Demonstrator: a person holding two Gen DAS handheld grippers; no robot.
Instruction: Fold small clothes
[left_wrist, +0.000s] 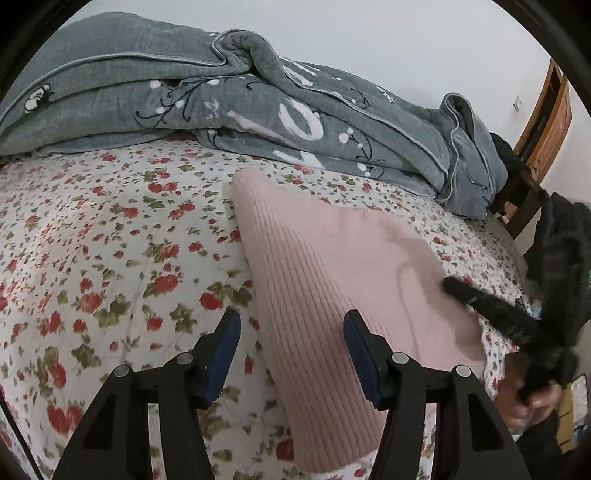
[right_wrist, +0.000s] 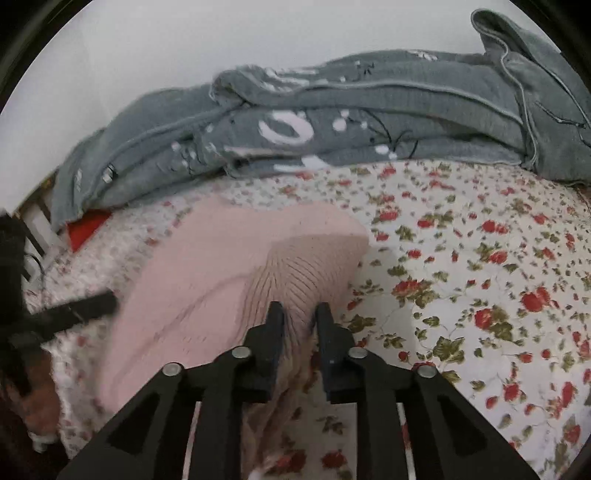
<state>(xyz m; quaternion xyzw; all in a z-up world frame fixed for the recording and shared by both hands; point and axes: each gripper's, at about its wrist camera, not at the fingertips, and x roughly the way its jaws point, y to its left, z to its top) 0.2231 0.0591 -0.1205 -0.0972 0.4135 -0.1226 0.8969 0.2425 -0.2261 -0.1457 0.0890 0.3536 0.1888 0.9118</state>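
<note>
Pink ribbed knit garment (left_wrist: 332, 280), lying on floral bedsheet (left_wrist: 110, 240), one edge gathered and lifted. Right gripper (right_wrist: 298, 314): jaws nearly closed, pinching a bunched fold of the knit. Left gripper (left_wrist: 291, 325): jaws about half open, holding nothing, above the garment's edge. Grey quilt (left_wrist: 184, 96) heaped behind.

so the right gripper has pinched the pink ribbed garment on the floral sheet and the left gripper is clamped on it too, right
Not quite. The right gripper does pinch the pink ribbed garment on the floral sheet, but the left gripper is not clamped on it: the left wrist view shows its jaws open, with nothing pressed between them.
</note>
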